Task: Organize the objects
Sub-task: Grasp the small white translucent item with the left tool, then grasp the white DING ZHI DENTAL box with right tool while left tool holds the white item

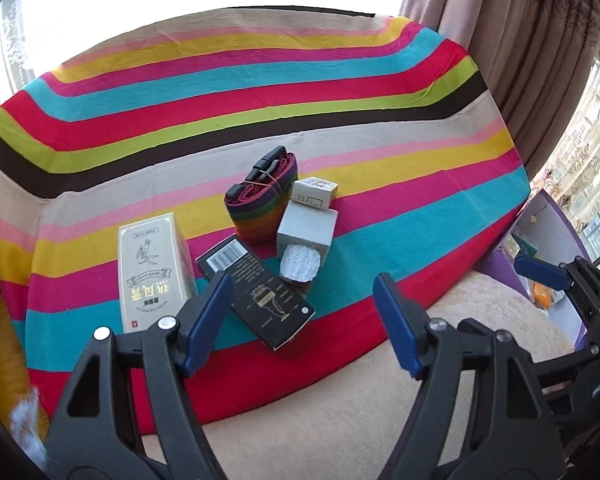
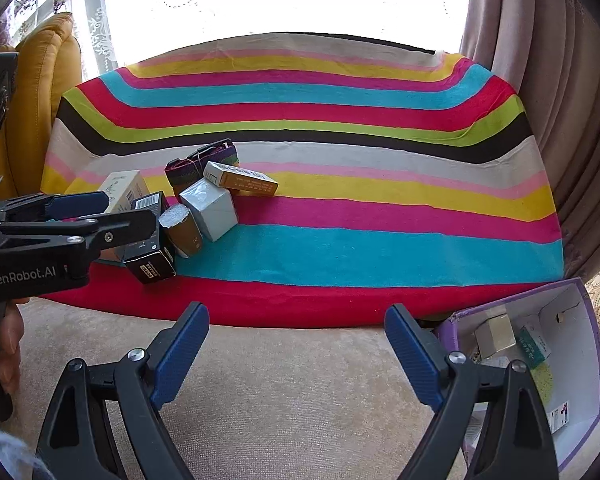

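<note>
Striped cloth point(image 1: 260, 92) is seen covering the surface, with a cluster of items gathered on it: a cream box point(image 1: 150, 266), a black box point(image 1: 260, 300), a grey cube point(image 1: 306, 228), a small carton point(image 1: 314, 193), a rolled strap point(image 1: 260, 200) and a foil-capped cylinder point(image 2: 180, 228). Left gripper point(image 1: 302, 320) is held wide open above the black box, gripping nothing. Right gripper point(image 2: 296, 354) is likewise held wide open and empty, over beige carpet point(image 2: 284, 392). A purple bin point(image 2: 592, 360) holding small boxes is placed at the right.

We hold our left gripper point(image 1: 302, 310) and right gripper point(image 2: 296, 344) side by side, both with jaws spread wide and nothing between their blue fingers point(image 1: 208, 320).
</note>
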